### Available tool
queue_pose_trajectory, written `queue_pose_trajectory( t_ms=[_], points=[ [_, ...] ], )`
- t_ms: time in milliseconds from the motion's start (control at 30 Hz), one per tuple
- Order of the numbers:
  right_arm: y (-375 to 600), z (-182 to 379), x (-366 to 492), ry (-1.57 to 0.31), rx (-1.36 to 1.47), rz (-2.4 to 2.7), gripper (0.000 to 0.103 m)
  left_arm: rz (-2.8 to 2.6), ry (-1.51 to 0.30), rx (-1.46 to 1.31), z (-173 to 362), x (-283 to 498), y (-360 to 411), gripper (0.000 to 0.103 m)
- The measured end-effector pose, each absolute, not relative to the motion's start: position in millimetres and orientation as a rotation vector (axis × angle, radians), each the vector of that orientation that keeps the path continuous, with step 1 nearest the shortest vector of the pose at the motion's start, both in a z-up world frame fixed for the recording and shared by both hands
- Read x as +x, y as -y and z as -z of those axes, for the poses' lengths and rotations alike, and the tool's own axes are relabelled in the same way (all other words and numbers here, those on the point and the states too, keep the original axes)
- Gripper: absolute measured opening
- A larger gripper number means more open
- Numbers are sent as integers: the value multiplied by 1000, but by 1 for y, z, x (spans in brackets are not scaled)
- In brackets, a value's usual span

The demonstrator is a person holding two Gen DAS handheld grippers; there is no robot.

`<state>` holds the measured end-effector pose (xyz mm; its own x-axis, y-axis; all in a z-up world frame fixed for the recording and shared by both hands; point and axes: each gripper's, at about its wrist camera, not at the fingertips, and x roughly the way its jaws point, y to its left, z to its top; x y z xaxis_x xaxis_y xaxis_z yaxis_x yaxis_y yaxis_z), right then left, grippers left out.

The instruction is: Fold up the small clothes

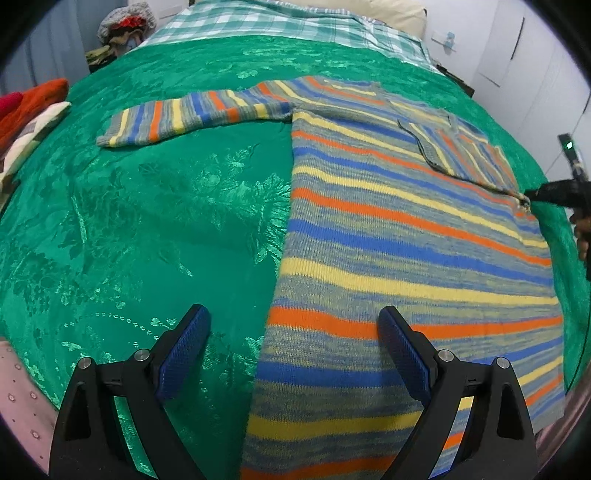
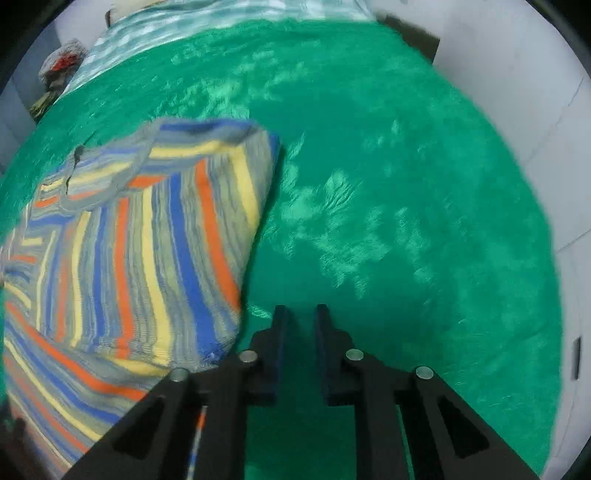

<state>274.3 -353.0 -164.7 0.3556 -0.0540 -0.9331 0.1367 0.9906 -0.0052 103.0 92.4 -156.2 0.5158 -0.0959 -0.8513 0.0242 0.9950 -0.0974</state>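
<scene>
Item: striped knitted sweater (image 1: pixel 388 229) in grey, blue, orange and yellow bands, wool-like yarn.
Location: spread flat on green floral-patterned bedspread (image 1: pixel 147 221); body running toward the near edge.
Left sleeve (image 1: pixel 192 114): stretched out sideways, flat on the bedspread.
Right sleeve (image 1: pixel 469 155): folded across the chest, cuff near the body's right edge.
Handling, judged: soft, limp, fairly light; thick knit likely to grip well, stretch if dragged, sag when lifted by one point.
Hold points, judged: left sleeve cuff for the next inward fold; then hem corners, both at once.
Left gripper (image 1: pixel 295 336): blue-padded fingers wide apart, nothing between; hanging over the body's left edge near the hem.
Right gripper (image 2: pixel 302 314): fingers close together with a narrow gap, nothing clamped; over bare bedspread just beside the folded sleeve.
Containers: none in view.
Other cloth: heaped garments at far left bedside (image 1: pixel 33 107), checked teal-and-white sheet (image 1: pixel 258 22) beyond; contents indistinct.
</scene>
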Motion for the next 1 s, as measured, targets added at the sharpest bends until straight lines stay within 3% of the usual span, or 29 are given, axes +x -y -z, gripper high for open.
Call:
queue_pose_trajectory(
  t_ms=[67, 100, 133, 200, 333, 367, 400, 433, 633, 800, 1000],
  points=[
    [348, 146, 275, -1149, 92, 48, 17, 69, -1023, -77, 156, 105, -92, 94],
    [341, 136, 278, -1123, 118, -37, 24, 67, -1022, -75, 157, 107, -91, 94],
    [337, 132, 282, -1117, 128, -79, 38, 65, -1024, -71, 158, 108, -90, 94],
    [323, 131, 302, -1124, 156, -183, 45, 61, -1028, -59, 161, 107, -89, 94],
    [316, 167, 328, -1210, 155, -153, 40, 61, -1035, -26, 162, 105, -88, 94],
    [318, 182, 332, -1258, 112, -79, 35, 60, -1036, -15, 162, 104, -87, 94],
    [323, 187, 331, -1261, 85, -22, 17, 57, -1036, -9, 162, 104, -87, 94],
    [327, 186, 330, -1243, 94, 2, 17, 56, -1035, -10, 161, 103, -88, 94],
    [322, 148, 275, -1175, 186, -126, 22, 63, -1042, -34, 161, 104, -88, 94],
    [307, 176, 217, -1294, 61, -167, 23, 36, -1053, 34, 154, 93, -86, 94],
    [271, 141, 129, -1284, 64, -239, 37, 220, -1082, 51, 135, 51, -65, 94]
  ],
)
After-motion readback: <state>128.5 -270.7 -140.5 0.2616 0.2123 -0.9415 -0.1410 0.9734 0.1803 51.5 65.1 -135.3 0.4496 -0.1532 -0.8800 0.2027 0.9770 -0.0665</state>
